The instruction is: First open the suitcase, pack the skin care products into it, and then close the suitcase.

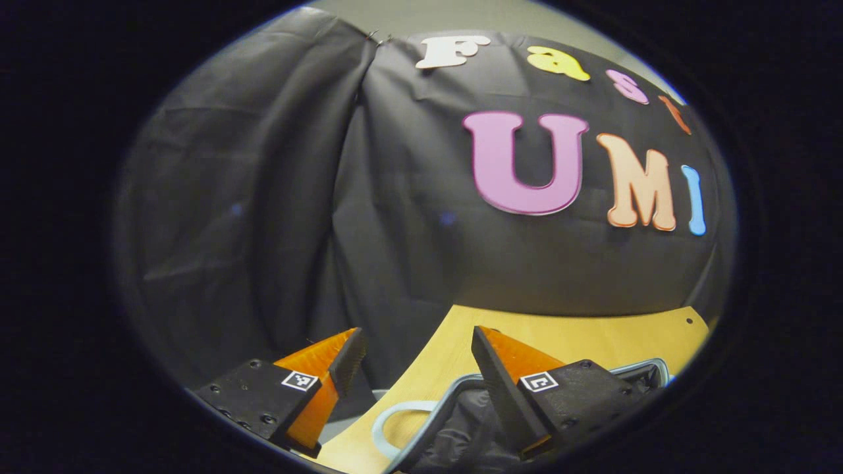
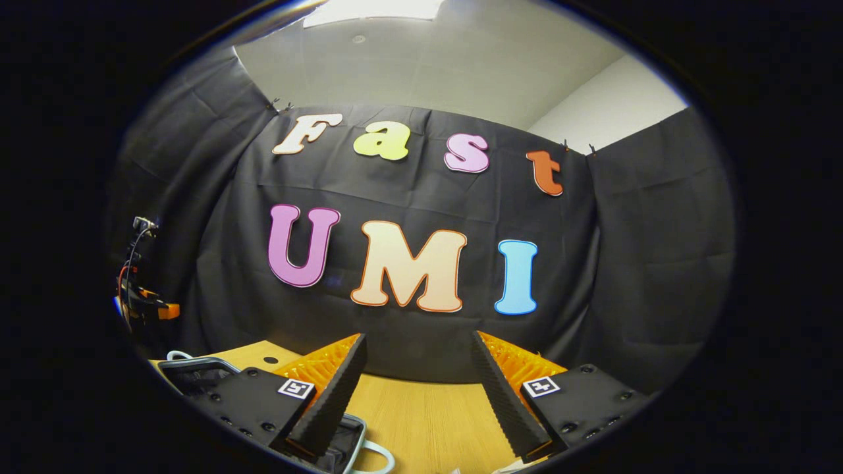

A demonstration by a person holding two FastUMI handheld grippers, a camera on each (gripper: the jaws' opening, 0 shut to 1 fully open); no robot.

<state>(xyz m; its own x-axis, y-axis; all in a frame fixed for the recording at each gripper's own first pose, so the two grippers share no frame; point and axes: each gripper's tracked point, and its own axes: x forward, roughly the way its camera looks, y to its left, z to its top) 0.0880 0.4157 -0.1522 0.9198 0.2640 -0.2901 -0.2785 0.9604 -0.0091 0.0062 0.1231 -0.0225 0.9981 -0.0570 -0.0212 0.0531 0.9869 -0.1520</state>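
Suitcase (image 1: 461, 421) lying open on the wooden table (image 1: 593, 342), dark lining up, pale handle (image 1: 388, 428) toward table edge; left gripper (image 1: 417, 355) above its rim, jaws spread, empty; right gripper (image 2: 417, 368) over suitcase corner (image 2: 197, 372), jaws likewise spread, empty.

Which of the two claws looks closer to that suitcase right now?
Probably the left claw: in the left gripper view it hangs open right over the suitcase and its pale handle. In the right gripper view, the open right claw has the suitcase off to its side.
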